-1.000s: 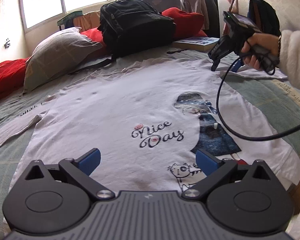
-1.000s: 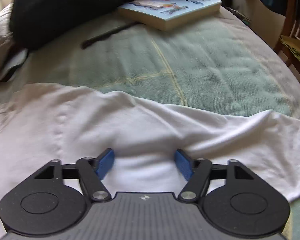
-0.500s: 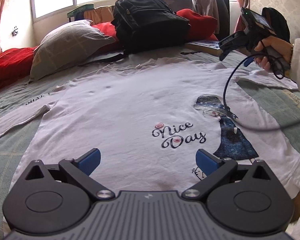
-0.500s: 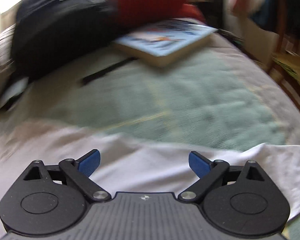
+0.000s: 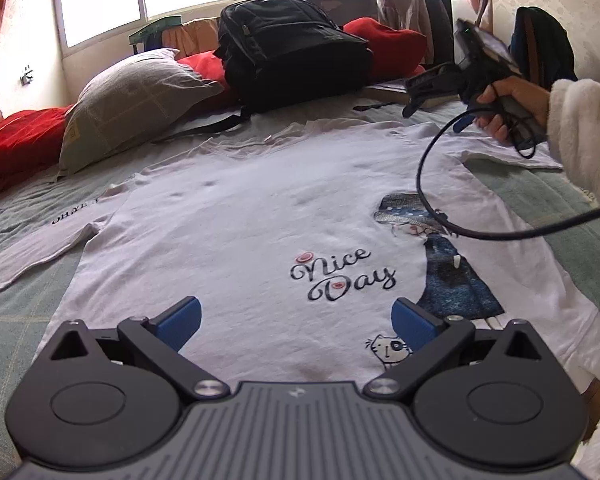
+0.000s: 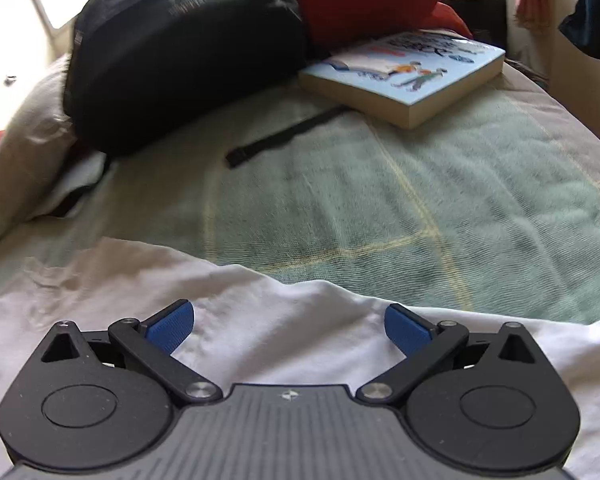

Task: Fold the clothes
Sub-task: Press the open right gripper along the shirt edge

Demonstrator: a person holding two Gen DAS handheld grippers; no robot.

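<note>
White "Nice Day" T-shirt (image 5: pixel 260 216) spread flat on green bedspread (image 6: pixel 420 200), left gripper (image 5: pixel 296 316) wide and empty above hem, right gripper (image 6: pixel 288 320) just opened wide, nothing between its jaws, over shoulder edge.

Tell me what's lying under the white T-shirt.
The white T-shirt lies spread flat on a green checked blanket, which shows all around its edges. Whatever sits beneath the shirt's middle is covered and can't be seen.
</note>
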